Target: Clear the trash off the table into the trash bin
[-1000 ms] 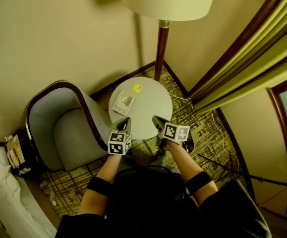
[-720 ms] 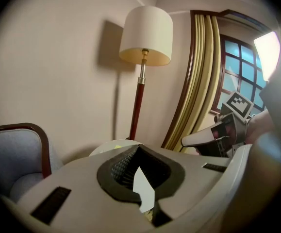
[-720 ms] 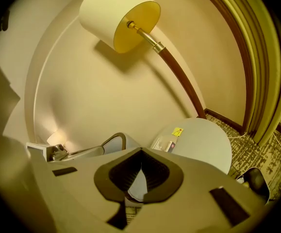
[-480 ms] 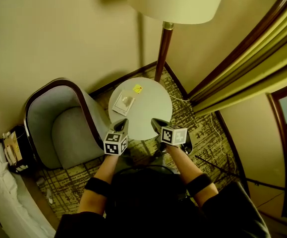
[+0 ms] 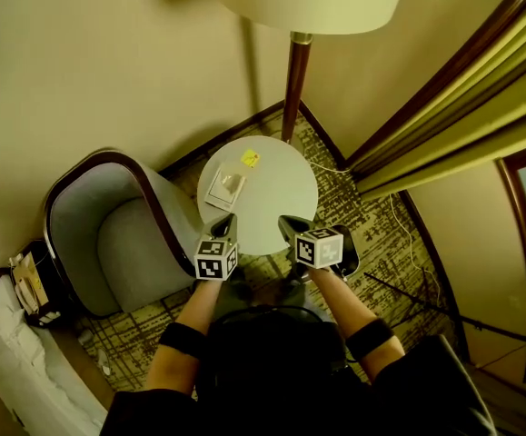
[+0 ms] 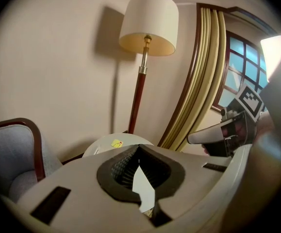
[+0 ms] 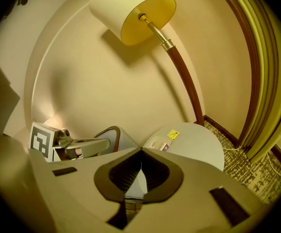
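From the head view, I hold my left gripper [image 5: 228,220] and right gripper [image 5: 286,222] side by side over the near edge of the round table [image 5: 281,198], both shut and gripping nothing. The trash lies on the far side of the tabletop: a yellow scrap [image 5: 250,159] and, just nearer me, a pale packet [image 5: 226,187], both well apart from my tips. An armchair [image 5: 108,243] stands left of the table, a floor lamp [image 5: 293,89] behind it. In the left gripper view, my jaws meet at the tips with nothing between them, and the yellow scrap shows beyond. In the right gripper view, the jaws are likewise pressed together and empty, with scrap and packet ahead on the table.
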Motion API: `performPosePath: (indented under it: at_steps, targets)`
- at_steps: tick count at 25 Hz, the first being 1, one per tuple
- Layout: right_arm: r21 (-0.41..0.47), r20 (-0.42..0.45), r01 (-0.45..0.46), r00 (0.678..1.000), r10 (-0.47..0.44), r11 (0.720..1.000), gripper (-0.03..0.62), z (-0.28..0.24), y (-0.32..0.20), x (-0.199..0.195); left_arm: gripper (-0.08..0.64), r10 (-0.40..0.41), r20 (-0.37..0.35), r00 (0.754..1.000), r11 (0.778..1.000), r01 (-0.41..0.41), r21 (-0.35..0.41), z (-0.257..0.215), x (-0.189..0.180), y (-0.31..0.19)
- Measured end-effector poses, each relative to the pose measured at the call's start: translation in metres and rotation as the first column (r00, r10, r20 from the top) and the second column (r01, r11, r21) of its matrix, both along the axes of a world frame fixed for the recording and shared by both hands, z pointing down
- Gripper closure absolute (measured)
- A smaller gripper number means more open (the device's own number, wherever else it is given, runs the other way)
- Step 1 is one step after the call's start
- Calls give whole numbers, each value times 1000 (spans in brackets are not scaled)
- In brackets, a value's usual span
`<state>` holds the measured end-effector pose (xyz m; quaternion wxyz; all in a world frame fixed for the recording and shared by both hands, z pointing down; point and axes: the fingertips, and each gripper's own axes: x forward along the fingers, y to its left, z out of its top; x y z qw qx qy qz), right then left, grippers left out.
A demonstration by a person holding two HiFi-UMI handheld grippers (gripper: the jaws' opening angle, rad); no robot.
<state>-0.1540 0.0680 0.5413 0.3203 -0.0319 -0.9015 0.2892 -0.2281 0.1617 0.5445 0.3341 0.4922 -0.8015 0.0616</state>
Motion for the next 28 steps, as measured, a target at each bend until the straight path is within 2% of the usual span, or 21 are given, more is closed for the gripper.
performPosePath:
  at_steps: [3, 6, 11, 14, 18, 23, 28]
  targets:
    - [39, -18, 23, 1000, -22, 999, 592, 11, -1, -6, 553, 15, -40, 999, 1000, -16, -22, 13, -9, -9]
    - [47, -28, 33, 999, -31, 998, 592, 22, -2, -15, 483, 38, -67, 997, 997, -42, -68, 44, -23, -17]
    - [55, -48, 28, 999, -25, 998, 592, 45, -3, -29, 406, 97, -129, 987, 985, -114, -131, 77, -40, -41]
    - [48, -60, 16, 998, -13, 999, 592, 60, -6, -39, 341, 140, -169, 976, 971, -168, -168, 101, -52, -57]
    - [53, -68, 4, 998, -1, 999, 592, 79, -12, -50, 300, 178, -192, 965, 949, -220, -225, 140, -67, -69]
    - [51, -86, -12, 996, 17, 999, 592, 106, -20, -59, 282, 208, -233, 950, 918, -272, -289, 189, -76, -80]
    - [42, -102, -17, 995, 21, 999, 592, 135, -19, -59, 282, 200, -201, 959, 891, -264, -369, 234, -98, -81]
